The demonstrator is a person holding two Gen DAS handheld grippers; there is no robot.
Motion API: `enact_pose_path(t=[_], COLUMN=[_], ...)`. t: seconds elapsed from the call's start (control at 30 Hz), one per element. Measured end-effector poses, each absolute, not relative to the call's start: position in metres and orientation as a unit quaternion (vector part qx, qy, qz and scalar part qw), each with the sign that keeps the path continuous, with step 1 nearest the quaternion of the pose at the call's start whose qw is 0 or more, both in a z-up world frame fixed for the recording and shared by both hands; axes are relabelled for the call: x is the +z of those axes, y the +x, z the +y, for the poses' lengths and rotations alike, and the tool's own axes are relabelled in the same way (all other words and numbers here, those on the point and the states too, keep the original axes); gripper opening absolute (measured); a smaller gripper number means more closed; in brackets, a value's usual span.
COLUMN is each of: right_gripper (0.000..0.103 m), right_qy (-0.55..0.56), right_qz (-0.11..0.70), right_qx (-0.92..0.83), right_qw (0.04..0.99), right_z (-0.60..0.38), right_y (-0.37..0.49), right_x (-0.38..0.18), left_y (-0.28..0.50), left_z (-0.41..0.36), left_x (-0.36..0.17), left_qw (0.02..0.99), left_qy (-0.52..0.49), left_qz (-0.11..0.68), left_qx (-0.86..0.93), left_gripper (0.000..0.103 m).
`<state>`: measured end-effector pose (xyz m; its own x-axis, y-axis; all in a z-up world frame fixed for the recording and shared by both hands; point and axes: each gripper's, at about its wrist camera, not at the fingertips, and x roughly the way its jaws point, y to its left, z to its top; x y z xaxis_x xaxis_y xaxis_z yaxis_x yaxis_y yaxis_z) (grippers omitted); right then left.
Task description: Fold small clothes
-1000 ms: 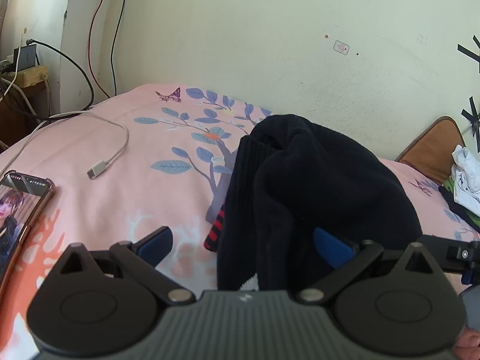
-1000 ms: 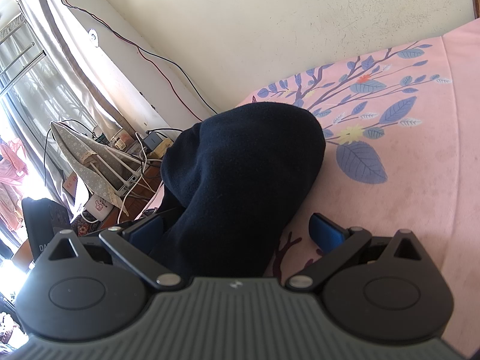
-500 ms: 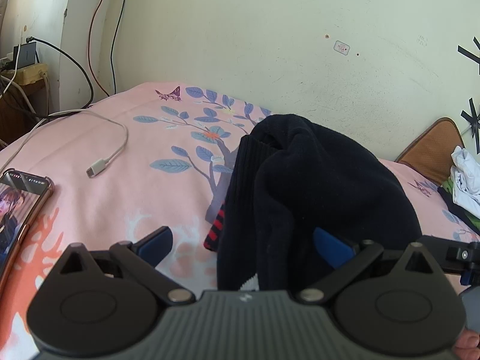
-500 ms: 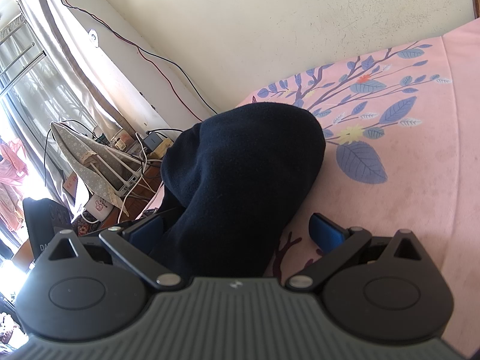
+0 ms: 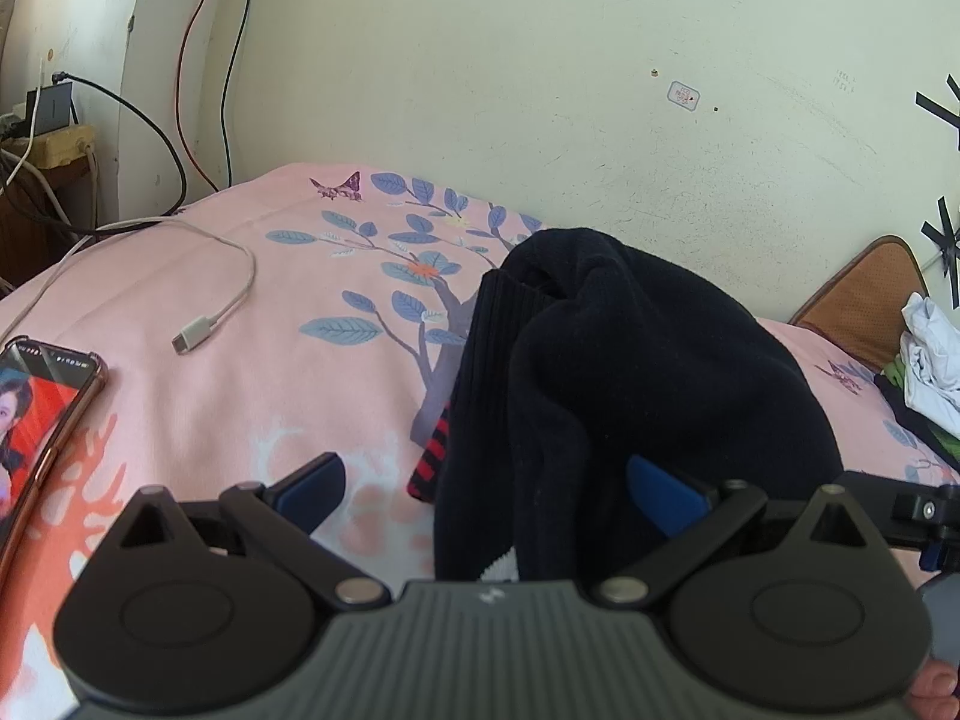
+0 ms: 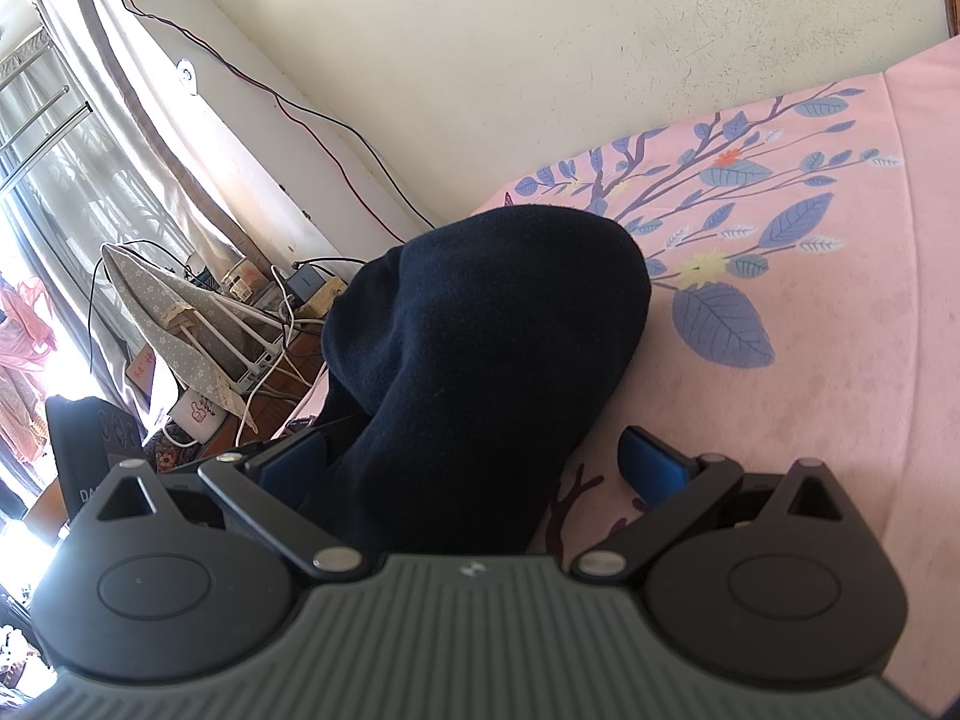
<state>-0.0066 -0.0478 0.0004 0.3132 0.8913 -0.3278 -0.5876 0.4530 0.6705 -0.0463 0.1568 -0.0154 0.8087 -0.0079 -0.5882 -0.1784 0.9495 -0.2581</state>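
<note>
- I'm looking at a bed with a pink sheet point(image 5: 198, 396) printed with blue leaves and branches, set against a cream wall point(image 5: 540, 60); red and black wires run down the wall at 11 o'clock.
- In the left wrist view a phone point(image 5: 36, 420) with a lit screen lies at 9 o'clock, and a white charging cable point(image 5: 234, 294) curls across the sheet at 10 o'clock. A heap of other clothes point(image 5: 927, 354) sits at 3 o'clock.
- The right wrist view shows a curtained window and a cluttered side table point(image 6: 258, 324) at 9 o'clock.
- The dark sock point(image 5: 630, 372) lies bunched on the sheet right in front of both grippers, ribbed cuff toward 12, over a red-and-black striped piece point(image 5: 432, 456).
- My left hand-held gripper point(image 5: 486, 492) has its blue pads spread wide, the sock against the right pad only.
- My right hand-held gripper point(image 6: 480, 462) is likewise spread apart, the sock filling the gap nearer its left pad.
- Against the frames a second ago, nothing has shifted: sock and both grippers sit as they were.
</note>
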Motion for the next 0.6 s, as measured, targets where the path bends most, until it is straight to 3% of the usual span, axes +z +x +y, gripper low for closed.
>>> enact_pose_path(t=[0.2,0.6], right_gripper=[0.103,0.103], right_qy=[0.219,0.209], right_qz=[0.345,0.353], right_qx=[0.473,0.456], right_qw=[0.780,0.790], right_z=[-0.047,-0.041], right_y=[-0.006,-0.005], right_x=[0.001,0.005], left_y=[-0.044,-0.041], left_z=[0.171,0.169], left_x=[-0.017,-0.015], left_qw=[0.928,0.928], left_qy=[-0.197,-0.188], left_qz=[0.316,0.321], left_qx=[0.022,0.020], left_gripper=[0.103,0.103])
